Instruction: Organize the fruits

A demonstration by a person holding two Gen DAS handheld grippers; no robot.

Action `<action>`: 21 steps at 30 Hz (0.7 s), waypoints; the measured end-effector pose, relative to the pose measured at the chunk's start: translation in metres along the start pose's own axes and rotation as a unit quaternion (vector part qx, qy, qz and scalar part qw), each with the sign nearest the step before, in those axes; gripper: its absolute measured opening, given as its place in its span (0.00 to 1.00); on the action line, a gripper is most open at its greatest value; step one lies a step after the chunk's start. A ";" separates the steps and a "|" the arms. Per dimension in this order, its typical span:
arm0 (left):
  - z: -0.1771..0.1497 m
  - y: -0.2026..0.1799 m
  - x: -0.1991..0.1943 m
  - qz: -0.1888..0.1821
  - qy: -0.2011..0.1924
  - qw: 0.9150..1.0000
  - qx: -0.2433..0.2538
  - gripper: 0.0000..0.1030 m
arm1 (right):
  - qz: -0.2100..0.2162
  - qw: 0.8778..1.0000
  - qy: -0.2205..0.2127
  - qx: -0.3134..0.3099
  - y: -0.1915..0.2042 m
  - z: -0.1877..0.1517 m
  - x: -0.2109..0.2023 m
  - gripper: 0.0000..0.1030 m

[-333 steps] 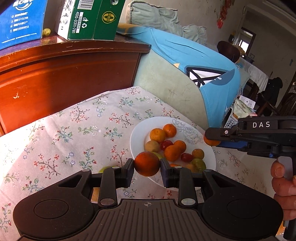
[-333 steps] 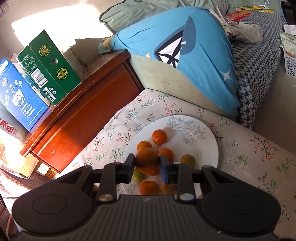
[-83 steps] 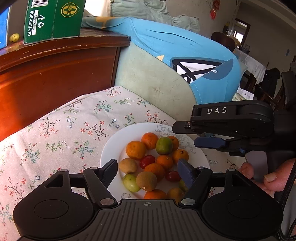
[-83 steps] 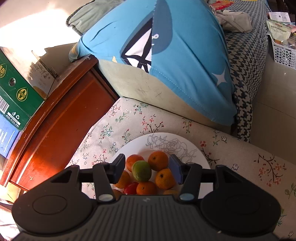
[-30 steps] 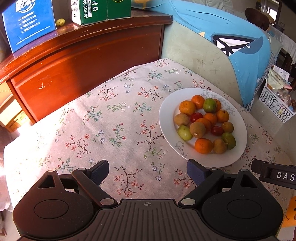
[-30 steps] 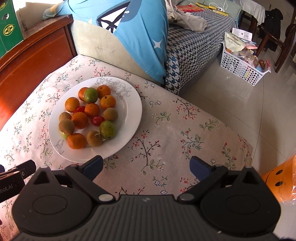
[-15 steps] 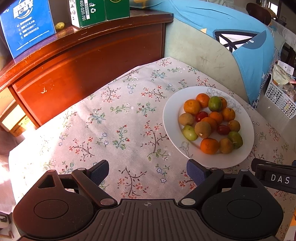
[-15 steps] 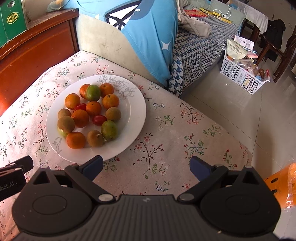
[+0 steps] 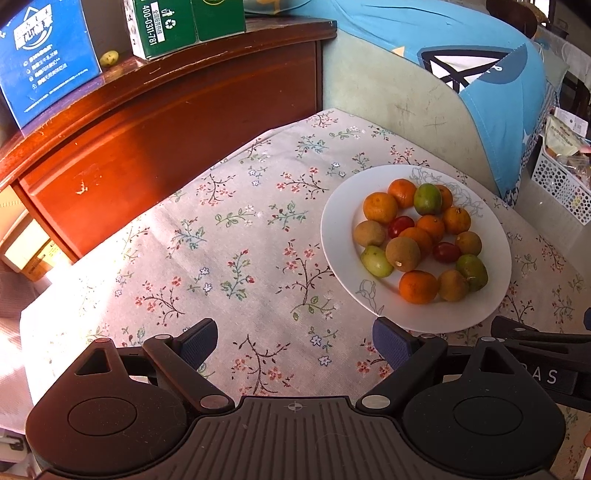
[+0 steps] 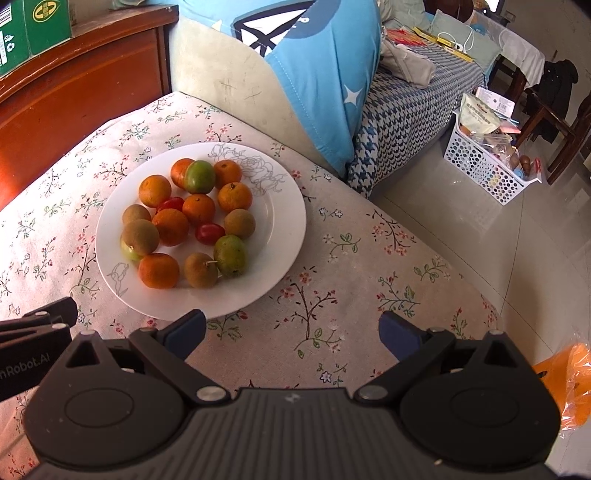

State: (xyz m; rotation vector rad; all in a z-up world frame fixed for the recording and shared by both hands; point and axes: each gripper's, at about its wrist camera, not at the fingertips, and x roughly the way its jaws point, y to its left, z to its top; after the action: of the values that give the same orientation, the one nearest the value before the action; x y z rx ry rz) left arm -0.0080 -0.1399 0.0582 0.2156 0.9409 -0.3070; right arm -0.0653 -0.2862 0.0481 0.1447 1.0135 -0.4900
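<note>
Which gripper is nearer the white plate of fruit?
Roughly equal. The left gripper sits at the white plate's near-left; the right gripper at its near-right, both open.

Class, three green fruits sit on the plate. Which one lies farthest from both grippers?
The green fruit at the plate's far side, wedged among oranges near the rose drawing; the other two sit nearer.

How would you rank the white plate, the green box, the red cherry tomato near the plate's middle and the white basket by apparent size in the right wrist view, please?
1. White plate.
2. White basket; farther off, so its true size is unsure.
3. Green box; cut off by the frame, so only roughly ranked.
4. Red cherry tomato.
</note>
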 end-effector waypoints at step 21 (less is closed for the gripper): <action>0.000 0.000 0.004 0.000 0.005 1.000 -0.003 0.90 | -0.005 1.000 -0.001 0.003 0.003 -0.001 0.002 0.97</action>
State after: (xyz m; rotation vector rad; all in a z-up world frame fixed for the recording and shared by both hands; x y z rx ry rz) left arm -0.0054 -0.1407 0.0550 0.2131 0.9514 -0.3030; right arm -0.0637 -0.2840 0.0458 0.1442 1.0118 -0.5013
